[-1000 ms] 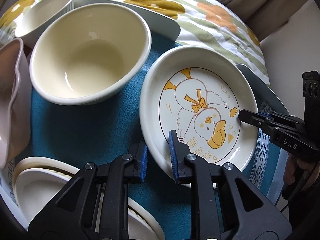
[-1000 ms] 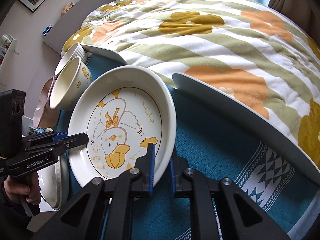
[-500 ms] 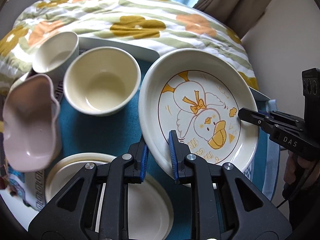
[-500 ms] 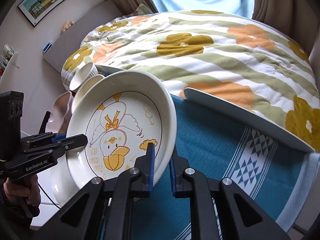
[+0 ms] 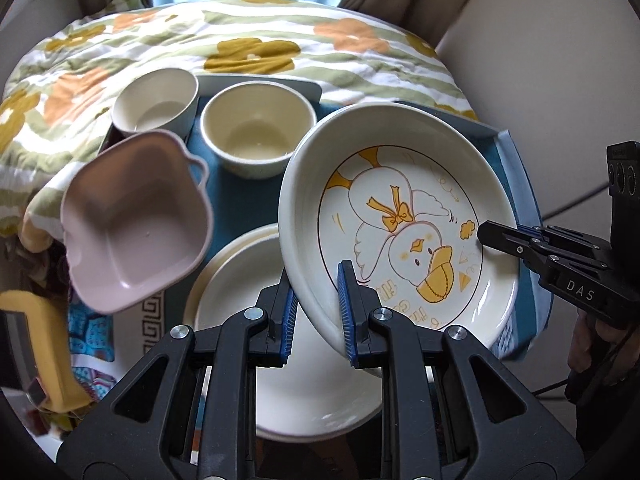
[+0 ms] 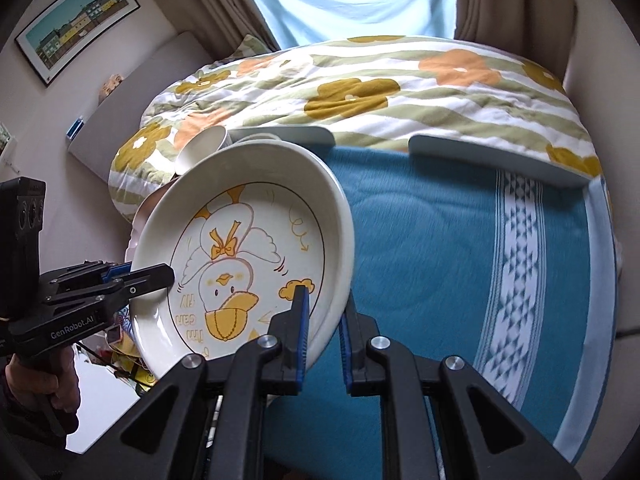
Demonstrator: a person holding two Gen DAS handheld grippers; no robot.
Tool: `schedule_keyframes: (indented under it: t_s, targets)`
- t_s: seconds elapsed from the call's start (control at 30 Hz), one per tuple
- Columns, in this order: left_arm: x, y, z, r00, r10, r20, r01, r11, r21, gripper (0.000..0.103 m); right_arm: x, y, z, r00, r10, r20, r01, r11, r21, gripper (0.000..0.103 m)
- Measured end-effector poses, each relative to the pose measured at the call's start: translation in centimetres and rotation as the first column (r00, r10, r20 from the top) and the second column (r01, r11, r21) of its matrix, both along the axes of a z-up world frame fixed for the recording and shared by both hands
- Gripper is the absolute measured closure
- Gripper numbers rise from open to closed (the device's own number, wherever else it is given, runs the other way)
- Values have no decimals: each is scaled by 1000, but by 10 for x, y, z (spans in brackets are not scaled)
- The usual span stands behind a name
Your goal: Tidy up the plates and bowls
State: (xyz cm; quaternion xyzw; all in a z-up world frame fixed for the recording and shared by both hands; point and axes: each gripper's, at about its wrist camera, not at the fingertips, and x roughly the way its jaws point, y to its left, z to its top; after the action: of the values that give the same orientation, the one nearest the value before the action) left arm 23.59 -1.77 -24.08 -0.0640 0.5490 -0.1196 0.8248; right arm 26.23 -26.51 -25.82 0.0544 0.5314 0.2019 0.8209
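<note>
Both grippers' fingers [image 5: 345,312] pinch the glossy round duck plate [image 5: 400,232].

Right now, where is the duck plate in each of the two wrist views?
Left wrist view: the duck plate fills the centre-right, tilted, its near rim clamped by the left gripper.
Right wrist view: the duck plate sits centre-left, its right rim clamped by the right gripper.
Shared landmark: the flowered quilt lies behind the plate in both views.

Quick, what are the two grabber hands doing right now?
Left gripper: shut on the duck plate's rim.
Right gripper: shut on the opposite rim of the duck plate.
</note>
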Motion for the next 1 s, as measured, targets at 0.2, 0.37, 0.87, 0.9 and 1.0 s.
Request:
schedule_keyframes:
  t_s: [0.2, 0.37, 0.87, 0.9, 1.0]
  targets:
    - [-26, 19, -16, 998, -52, -35, 52, 999, -7, 87, -42, 16, -14, 997, -72, -36, 72, 997, -3, 90]
    - [-42, 28, -36, 995, -76, -60, 75, 997, -26, 87, -63, 22, -29, 992, -105, -72, 104, 994, -22, 90]
    - [-32, 19, -70, 992, -69, -107, 75, 996, 49, 84, -68, 37, -45, 992, -99, -81, 91, 991, -101, 89]
    - [-32, 18, -72, 992, -70, -108, 77, 995, 64, 84, -68, 38, -45, 992, -97, -80, 89, 991, -100, 89]
    - [-33, 15, -76, 991, -68, -112, 81, 990, 112, 84, -66, 39, -43, 993, -87, -77, 80, 992, -97, 89]
